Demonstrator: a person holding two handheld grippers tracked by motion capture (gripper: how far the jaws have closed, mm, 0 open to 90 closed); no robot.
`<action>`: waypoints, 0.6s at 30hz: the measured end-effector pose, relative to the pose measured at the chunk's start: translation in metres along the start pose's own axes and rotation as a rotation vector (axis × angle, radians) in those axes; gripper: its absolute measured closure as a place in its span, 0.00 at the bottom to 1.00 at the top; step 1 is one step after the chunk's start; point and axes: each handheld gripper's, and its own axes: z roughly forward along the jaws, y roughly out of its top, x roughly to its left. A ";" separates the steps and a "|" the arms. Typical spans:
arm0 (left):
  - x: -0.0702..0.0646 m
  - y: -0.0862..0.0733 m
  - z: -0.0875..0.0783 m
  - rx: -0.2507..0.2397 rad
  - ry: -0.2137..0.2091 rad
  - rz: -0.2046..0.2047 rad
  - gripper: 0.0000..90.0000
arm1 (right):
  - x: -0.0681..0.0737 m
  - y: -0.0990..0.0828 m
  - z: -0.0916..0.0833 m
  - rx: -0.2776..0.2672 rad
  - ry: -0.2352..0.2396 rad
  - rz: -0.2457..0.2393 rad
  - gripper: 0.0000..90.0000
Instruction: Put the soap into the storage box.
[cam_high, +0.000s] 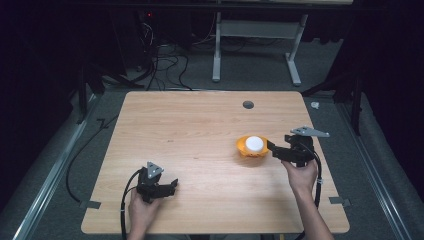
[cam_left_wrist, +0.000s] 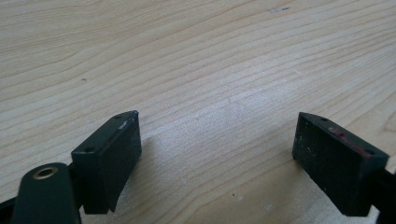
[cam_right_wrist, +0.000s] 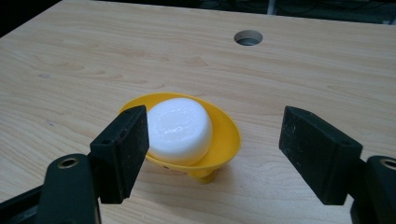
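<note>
Soap: a smooth white rounded bar of soap (cam_right_wrist: 180, 130) sits in the shallow yellow plastic footed dish (cam_right_wrist: 226, 140) right of the wooden table's (cam_high: 190, 130) centre. Your right gripper (cam_right_wrist: 212, 149), jaws spread, faces it. Probably slippery and firm; grip its flat sides. Your left gripper (cam_left_wrist: 217, 156) rests spread, empty.

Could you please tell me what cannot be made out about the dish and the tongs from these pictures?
- Yellow dish: its left rim is hidden behind a pad of the right tongs in the right gripper view.
- White block: too small in the high view to identify.
- Left tongs: too small in the high view to judge the jaw gap.
</note>
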 end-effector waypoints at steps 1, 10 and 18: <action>0.000 0.000 0.000 0.000 0.000 0.000 0.18 | -0.001 0.000 -0.002 -0.006 0.002 0.000 0.28; 0.000 0.000 0.000 0.004 0.000 0.002 0.18 | -0.006 -0.007 -0.016 -0.035 -0.001 0.009 0.28; 0.000 0.000 0.000 0.000 0.003 0.000 0.18 | -0.014 -0.014 -0.027 -0.052 -0.005 0.024 0.28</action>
